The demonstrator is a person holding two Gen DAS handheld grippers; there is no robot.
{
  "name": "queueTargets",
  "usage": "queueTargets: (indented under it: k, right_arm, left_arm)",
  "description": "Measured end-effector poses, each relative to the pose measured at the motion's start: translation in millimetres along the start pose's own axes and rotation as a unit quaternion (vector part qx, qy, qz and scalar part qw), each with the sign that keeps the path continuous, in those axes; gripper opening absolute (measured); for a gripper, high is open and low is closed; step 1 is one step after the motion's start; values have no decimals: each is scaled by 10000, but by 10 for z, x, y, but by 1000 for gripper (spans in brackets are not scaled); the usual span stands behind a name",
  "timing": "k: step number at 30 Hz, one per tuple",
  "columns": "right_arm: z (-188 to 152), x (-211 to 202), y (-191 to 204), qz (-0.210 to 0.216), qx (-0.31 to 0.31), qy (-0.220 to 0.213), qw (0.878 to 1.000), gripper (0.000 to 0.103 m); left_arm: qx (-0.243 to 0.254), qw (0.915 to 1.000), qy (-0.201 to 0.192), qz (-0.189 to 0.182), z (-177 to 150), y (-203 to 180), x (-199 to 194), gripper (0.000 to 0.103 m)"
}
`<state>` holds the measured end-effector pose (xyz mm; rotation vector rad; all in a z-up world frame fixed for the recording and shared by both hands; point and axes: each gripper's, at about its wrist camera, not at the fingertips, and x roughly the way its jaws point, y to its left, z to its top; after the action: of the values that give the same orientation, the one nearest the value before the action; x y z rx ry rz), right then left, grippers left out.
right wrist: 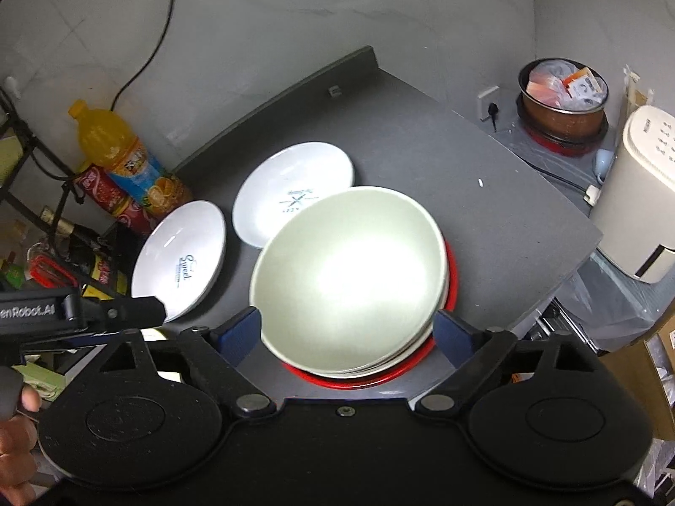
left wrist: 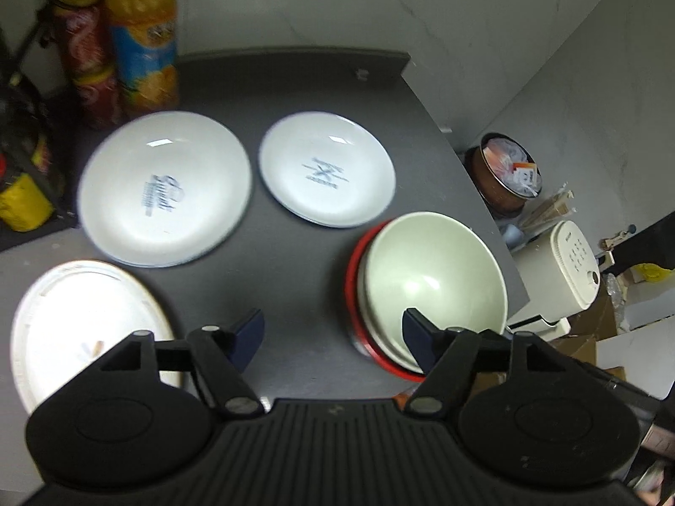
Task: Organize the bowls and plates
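Two white plates [right wrist: 291, 194] with blue printed lettering are lying side by side toward the bench's [right wrist: 485, 194] far left corner. Nearer its right edge, a pale green bowl [right wrist: 350, 274] is sitting nested in a white bowl inside a red one [right wrist: 450, 282]. The right hand-held gripper [right wrist: 346, 333] is hovering wide open, its jaws flanking this stack. The left hand-held gripper [left wrist: 333, 335] is hanging open and empty over bare bench, beside a white lid-like disc [left wrist: 76, 316].
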<state>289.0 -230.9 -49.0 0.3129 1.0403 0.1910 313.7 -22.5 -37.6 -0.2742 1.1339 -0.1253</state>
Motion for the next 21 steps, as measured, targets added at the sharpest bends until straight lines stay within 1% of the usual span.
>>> queueTargets:
  k: [3,8,12,17,21]
  right_arm:
    - [-17,-33,72,25,-69,-33,10000,95]
    - [-61,-80,207,93,-201,-25,9998,97]
    - [-64,-92,342,123,-423,4,9990,101]
    - [-38,-51,518,275,-668,29,9974,101]
    - [-31,10,632,397,-814,98,9958,101]
  left_arm:
    - [-61,9999,-105,73,-63,117,-130,76]
    - [-206,9995,-193,170,-160,328,-285,77]
    - [-429,9986,-266,149,-227,488,-391,78]
    - [-609,9972,-370,241,-324,650,-536,78]
    - [-696,9954,-466,461,-401,743,-641,78]
